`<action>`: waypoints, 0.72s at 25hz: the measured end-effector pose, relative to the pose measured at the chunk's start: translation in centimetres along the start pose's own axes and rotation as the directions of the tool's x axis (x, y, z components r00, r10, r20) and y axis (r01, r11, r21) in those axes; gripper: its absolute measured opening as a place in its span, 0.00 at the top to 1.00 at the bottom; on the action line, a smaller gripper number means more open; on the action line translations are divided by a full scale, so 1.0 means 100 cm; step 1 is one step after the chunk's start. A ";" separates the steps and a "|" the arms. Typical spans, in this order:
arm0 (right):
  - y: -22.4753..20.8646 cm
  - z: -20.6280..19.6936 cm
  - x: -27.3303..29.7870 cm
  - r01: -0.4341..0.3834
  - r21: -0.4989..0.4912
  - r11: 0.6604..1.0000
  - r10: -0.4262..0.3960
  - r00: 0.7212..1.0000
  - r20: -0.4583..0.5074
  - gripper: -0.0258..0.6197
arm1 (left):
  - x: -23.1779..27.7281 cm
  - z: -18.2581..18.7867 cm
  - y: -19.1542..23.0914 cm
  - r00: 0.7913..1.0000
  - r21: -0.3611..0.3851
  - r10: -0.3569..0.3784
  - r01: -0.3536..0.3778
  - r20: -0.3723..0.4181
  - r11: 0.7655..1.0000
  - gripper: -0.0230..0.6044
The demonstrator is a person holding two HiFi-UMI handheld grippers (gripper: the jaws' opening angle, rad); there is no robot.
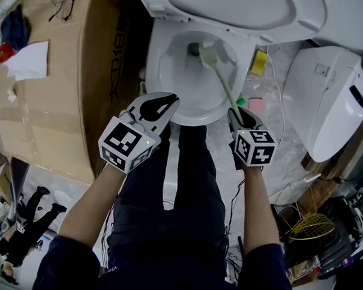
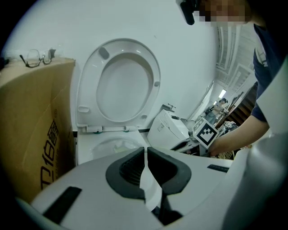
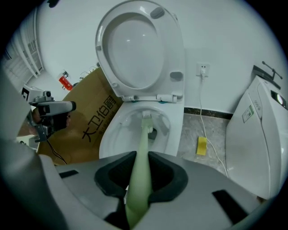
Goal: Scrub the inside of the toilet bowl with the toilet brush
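Note:
The white toilet bowl [image 1: 153, 68] stands open, its seat [image 3: 139, 49] raised against the wall. A toilet brush with a pale green handle [image 1: 223, 83] reaches down into the bowl, its bristle head [image 1: 200, 51] against the far inner wall. My right gripper [image 1: 237, 114] is shut on the handle's near end, above the bowl's front right rim. In the right gripper view the handle [image 3: 140, 148] runs out between the jaws to the head [image 3: 146, 117]. My left gripper [image 1: 170, 100] hovers over the front left rim, shut with nothing in it; its jaws [image 2: 145, 150] meet.
A large cardboard box [image 1: 58, 76] stands close on the toilet's left, glasses on top. At the right lies another white toilet unit [image 1: 327, 100]. A yellow sponge [image 1: 259, 62], a pink item [image 1: 255, 105] and a white cable [image 1: 281, 91] lie on the floor between.

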State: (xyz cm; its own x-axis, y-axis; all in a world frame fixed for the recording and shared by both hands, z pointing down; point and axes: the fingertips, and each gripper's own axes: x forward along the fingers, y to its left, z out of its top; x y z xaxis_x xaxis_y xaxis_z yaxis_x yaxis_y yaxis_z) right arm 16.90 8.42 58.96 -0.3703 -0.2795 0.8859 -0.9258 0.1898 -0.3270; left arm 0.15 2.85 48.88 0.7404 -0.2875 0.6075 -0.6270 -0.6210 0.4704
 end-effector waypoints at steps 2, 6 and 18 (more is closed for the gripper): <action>0.006 0.004 -0.005 -0.005 -0.006 1.000 0.005 1.000 0.008 0.83 | -0.005 0.007 -0.002 1.000 0.007 0.005 -0.006 0.012 1.000 0.89; 0.020 0.008 -0.017 -0.013 -0.019 1.000 0.014 1.000 0.019 0.83 | -0.019 0.019 -0.006 0.999 0.020 0.013 -0.014 0.030 1.000 0.89; 0.058 0.038 -0.070 -0.040 -0.061 0.997 0.045 0.996 0.080 0.83 | -0.068 0.067 -0.017 0.996 0.070 0.035 -0.040 0.081 0.997 0.89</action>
State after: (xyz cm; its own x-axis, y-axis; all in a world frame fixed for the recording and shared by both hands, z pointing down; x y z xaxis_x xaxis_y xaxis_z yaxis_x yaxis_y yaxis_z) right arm 13.81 7.88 49.60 -0.4167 -0.3449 0.8411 -0.9036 0.2579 -0.3420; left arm -2.18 1.00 39.67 0.7355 -0.3672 0.5694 -0.6379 -0.6586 0.3992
